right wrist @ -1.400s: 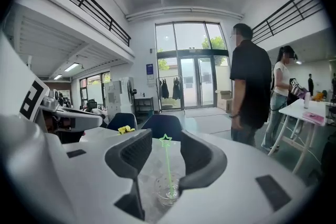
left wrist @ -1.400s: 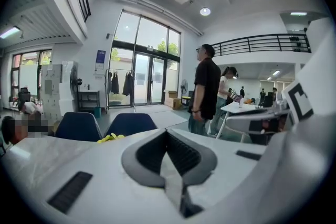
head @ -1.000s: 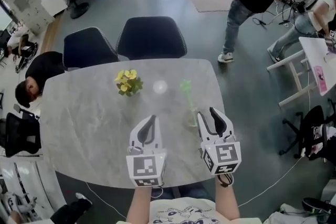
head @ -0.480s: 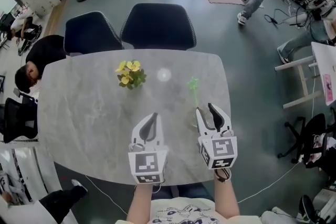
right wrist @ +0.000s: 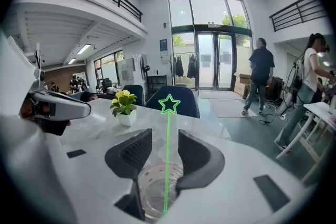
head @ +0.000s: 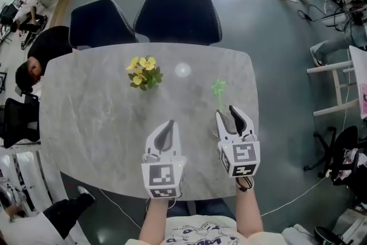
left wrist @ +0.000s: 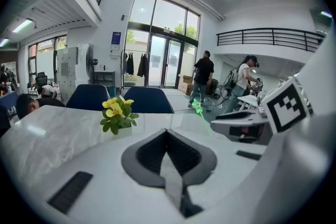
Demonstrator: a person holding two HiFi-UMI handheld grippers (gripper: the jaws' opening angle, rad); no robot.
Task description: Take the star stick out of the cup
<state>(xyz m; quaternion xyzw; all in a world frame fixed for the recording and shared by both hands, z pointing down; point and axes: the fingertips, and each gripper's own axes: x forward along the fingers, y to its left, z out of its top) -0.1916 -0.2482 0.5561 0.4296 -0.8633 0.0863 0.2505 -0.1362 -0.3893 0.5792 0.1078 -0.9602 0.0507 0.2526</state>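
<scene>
Right gripper view: green star stick (right wrist: 167, 155) upright in cup (right wrist: 151, 187)

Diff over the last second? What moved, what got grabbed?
Right claw slid forward-left: the clear cup, earlier just left of its jaws, now sits between them with the star stick. Jaws stay apart, nothing gripped. Left claw stays shut and empty; yellow flowers unmoved.

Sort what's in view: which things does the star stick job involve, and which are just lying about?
Job: star stick, clear cup holding it, right gripper open around the stick.
Lying about: yellow flowers, two dark chairs, left gripper shut and empty.
</scene>
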